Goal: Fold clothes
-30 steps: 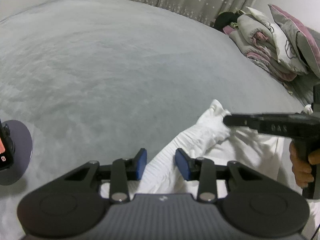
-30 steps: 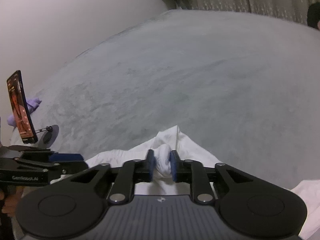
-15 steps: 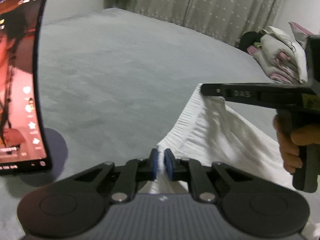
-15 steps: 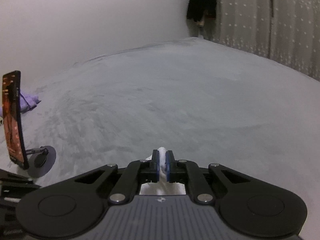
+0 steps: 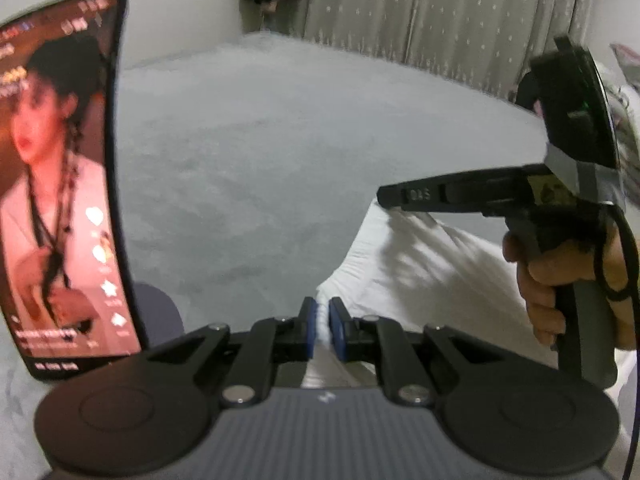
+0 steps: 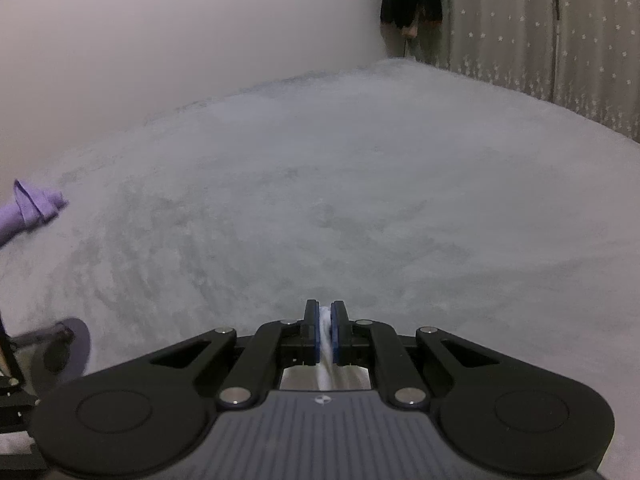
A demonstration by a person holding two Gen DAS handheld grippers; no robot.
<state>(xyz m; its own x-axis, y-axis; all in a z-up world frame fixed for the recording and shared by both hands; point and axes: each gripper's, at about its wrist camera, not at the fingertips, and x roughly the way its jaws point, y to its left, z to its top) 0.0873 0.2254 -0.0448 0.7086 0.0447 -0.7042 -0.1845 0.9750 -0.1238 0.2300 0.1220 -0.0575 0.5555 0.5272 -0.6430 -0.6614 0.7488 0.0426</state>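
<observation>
The white garment (image 5: 420, 272) hangs between our two grippers above the grey bed (image 5: 260, 168), its cloth stretched in a creased sheet from one grip to the other. Our left gripper (image 5: 323, 330) is clenched on one edge of it, a thin strip of white pinched between the blue pads (image 5: 310, 332). In the right wrist view our right gripper (image 6: 325, 330) is likewise clamped on a bunched fold of the same white fabric, which runs back between the pads into the body of the tool. From the left wrist view we see the right gripper from the side, held level at the upper corner of the garment, with a hand (image 5: 560, 280) wrapped round its handle. Just to the left of our left gripper stands a phone (image 5: 60, 184) with its screen lit, on a round stand base (image 6: 64, 348). A folded purple cloth (image 6: 28, 210) lies at the far left of the bed, well apart from the garment. Star-patterned curtains (image 6: 540, 24) hang behind the bed
</observation>
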